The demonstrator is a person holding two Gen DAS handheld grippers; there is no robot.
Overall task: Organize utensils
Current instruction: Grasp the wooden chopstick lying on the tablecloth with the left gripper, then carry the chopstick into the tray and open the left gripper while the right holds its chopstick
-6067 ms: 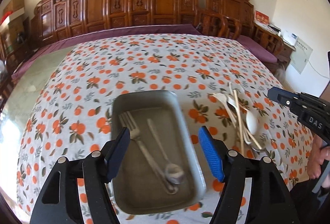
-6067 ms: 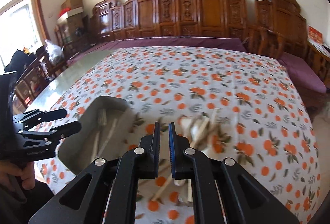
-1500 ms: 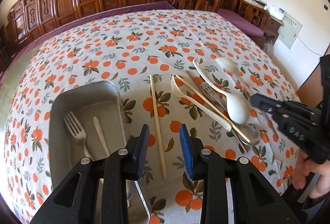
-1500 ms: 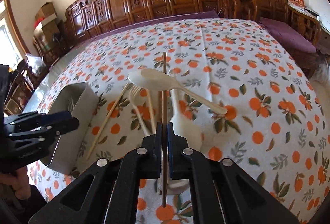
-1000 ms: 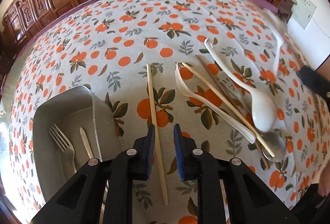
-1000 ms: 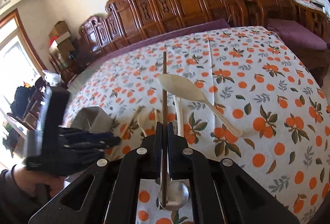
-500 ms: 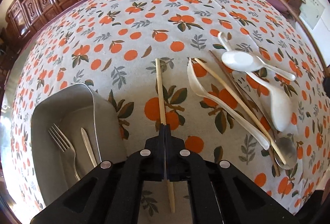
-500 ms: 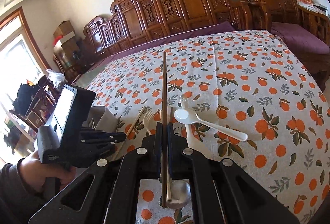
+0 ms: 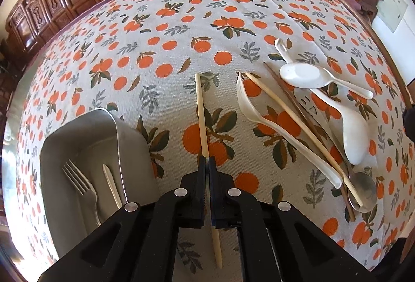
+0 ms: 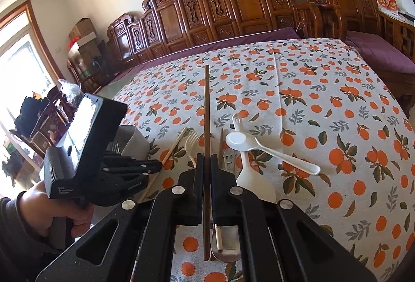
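Note:
My left gripper (image 9: 207, 161) is shut on a pale wooden chopstick (image 9: 201, 110) that lies on the orange-print tablecloth (image 9: 181, 30). Left of it stands the grey metal tray (image 9: 52, 152) holding a metal fork (image 9: 77, 183) and a knife (image 9: 111, 184). My right gripper (image 10: 206, 158) is shut on a dark brown chopstick (image 10: 206, 110) and holds it up above the table. Below it lie white spoons (image 10: 243, 139), a plastic fork (image 10: 191, 139), a second pale chopstick (image 9: 285, 123) and a metal spoon (image 9: 363, 191).
The left gripper body and the hand on it (image 10: 85, 165) fill the left of the right wrist view. Carved wooden chairs (image 10: 233, 1) line the far side of the table. The utensil pile (image 9: 324, 105) lies right of the left gripper.
My left gripper has stayed shut on the pale chopstick and barely moved. My right gripper still holds the dark chopstick raised. The white spoon now lies on the pile.

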